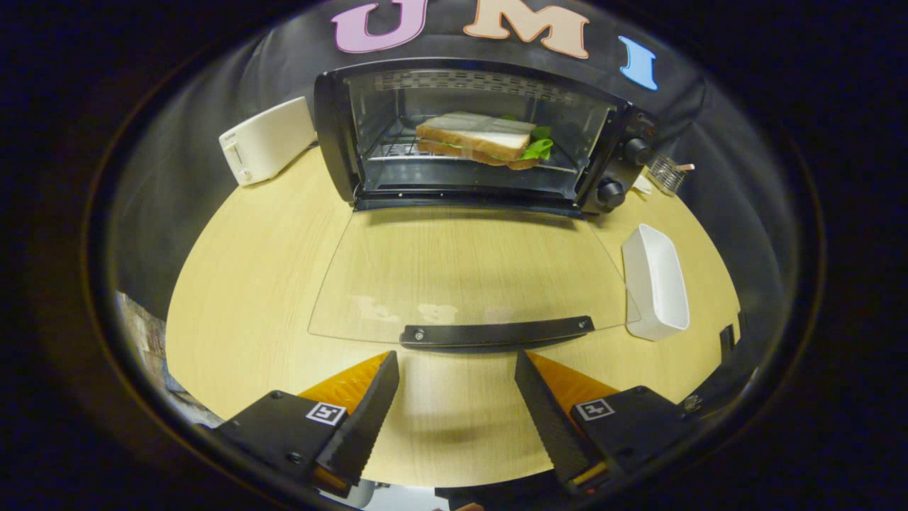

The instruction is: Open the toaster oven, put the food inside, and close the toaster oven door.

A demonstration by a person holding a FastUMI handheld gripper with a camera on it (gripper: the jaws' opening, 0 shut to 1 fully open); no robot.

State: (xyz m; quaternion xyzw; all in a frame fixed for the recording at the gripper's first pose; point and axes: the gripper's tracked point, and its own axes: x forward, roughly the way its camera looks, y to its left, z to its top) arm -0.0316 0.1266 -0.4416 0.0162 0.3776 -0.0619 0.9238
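With the sandwich [482,140] already set on the oven [475,135] rack, the door handle [496,332] is seen at twelve o'clock just ahead of the gripper [456,411] — spread wide, empty — its long axis lying crosswise to the fingers.

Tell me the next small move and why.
Probably ease the open gripper forward and down to the door handle just ahead of it, ready to lift the door shut. The sandwich already sits on the oven rack, and the door lies flat open.
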